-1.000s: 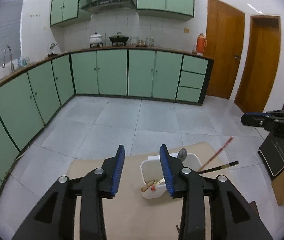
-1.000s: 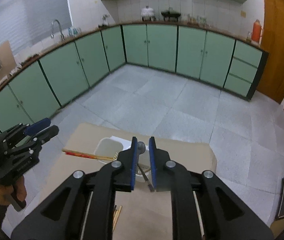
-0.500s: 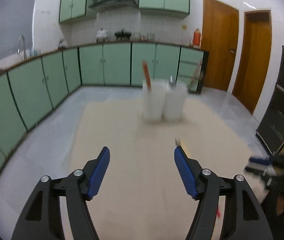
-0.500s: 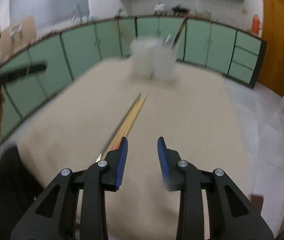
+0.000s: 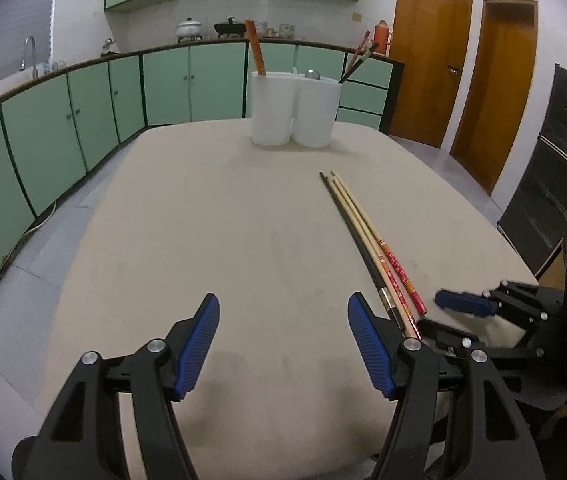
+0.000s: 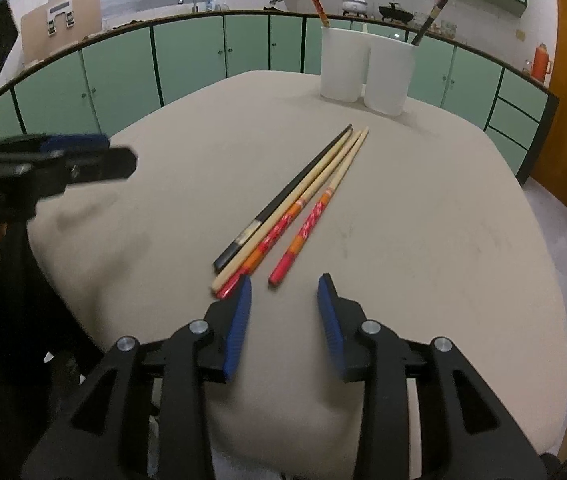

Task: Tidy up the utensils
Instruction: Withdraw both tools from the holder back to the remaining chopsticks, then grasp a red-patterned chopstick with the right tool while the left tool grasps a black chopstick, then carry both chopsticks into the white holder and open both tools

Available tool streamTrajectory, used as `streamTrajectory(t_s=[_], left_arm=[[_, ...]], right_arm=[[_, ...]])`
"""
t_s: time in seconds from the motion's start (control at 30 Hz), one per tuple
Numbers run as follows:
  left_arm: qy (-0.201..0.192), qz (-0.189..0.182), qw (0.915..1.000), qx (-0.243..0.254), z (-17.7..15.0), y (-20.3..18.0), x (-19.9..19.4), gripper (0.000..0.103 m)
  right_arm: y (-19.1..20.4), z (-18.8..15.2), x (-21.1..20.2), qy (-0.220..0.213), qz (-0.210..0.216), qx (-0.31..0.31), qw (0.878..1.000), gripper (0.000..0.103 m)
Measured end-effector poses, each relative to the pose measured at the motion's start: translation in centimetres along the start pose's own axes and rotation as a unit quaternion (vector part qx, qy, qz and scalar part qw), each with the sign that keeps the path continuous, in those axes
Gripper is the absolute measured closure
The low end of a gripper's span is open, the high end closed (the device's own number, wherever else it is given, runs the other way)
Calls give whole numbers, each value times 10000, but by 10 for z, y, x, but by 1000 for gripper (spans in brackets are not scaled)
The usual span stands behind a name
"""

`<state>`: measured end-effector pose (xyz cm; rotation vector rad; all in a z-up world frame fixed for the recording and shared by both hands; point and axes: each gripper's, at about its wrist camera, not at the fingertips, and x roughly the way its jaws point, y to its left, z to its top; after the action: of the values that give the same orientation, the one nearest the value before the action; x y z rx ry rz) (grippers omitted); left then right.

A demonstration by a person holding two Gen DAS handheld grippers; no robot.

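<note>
Beige table (image 6: 423,240) in a green-cabinet kitchen. Right gripper (image 6: 285,312) low over the near edge, jaws opening, nothing between the pads. Just ahead, touching neither pad: loose chopsticks (image 6: 303,208) lying side by side, tips pointing away. Farther ahead, two white holders (image 6: 367,68) with utensils upright inside. Off to the left, left gripper (image 5: 283,340) spread wide, empty.

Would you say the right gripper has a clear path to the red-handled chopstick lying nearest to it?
Probably yes. The right gripper has its jaws opening and empty, and the red-handled chopstick ends just ahead of them on the bare table, nothing between.
</note>
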<state>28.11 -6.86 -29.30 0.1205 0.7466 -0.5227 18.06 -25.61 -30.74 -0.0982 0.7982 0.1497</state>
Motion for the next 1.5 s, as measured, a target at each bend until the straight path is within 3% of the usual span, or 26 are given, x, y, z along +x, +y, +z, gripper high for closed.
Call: streamTrajectory(t_s=[0.1, 0.2, 0.23, 0.5, 0.7, 0.97, 1.2, 1.37, 1.5], left_arm=[[51, -31, 9999, 131, -4, -3, 3, 37], [166, -159, 9995, 208, -5, -6, 9, 38], [197, -189, 9993, 258, -7, -9, 13, 38], [449, -396, 9963, 610, -17, -42, 32, 39], [502, -406, 9945, 826, -22, -60, 41, 39], [342, -251, 9971, 628, -15, -66, 48, 40], [22, -173, 9979, 621, -17, -72, 47, 95], [-59, 301, 9991, 286, -16, -64, 47, 96], [-32, 378, 9991, 193, -16, -59, 44, 96]], right_arm=[[-5, -2, 2, -43, -14, 34, 10000, 71], [-15, 1, 5, -46, -86, 81, 9999, 93], [-19, 1, 5, -48, -130, 117, 9998, 96], [-59, -8, -2, -17, -314, 554, 9980, 96], [-65, -12, -2, -28, -291, 644, 9975, 96], [-66, -13, 0, -83, -312, 668, 9972, 95], [-58, -14, 1, -144, -474, 554, 9972, 95], [-51, -15, -1, -176, -983, 638, 9930, 98], [-46, -16, -4, -208, -1053, 670, 9920, 98]])
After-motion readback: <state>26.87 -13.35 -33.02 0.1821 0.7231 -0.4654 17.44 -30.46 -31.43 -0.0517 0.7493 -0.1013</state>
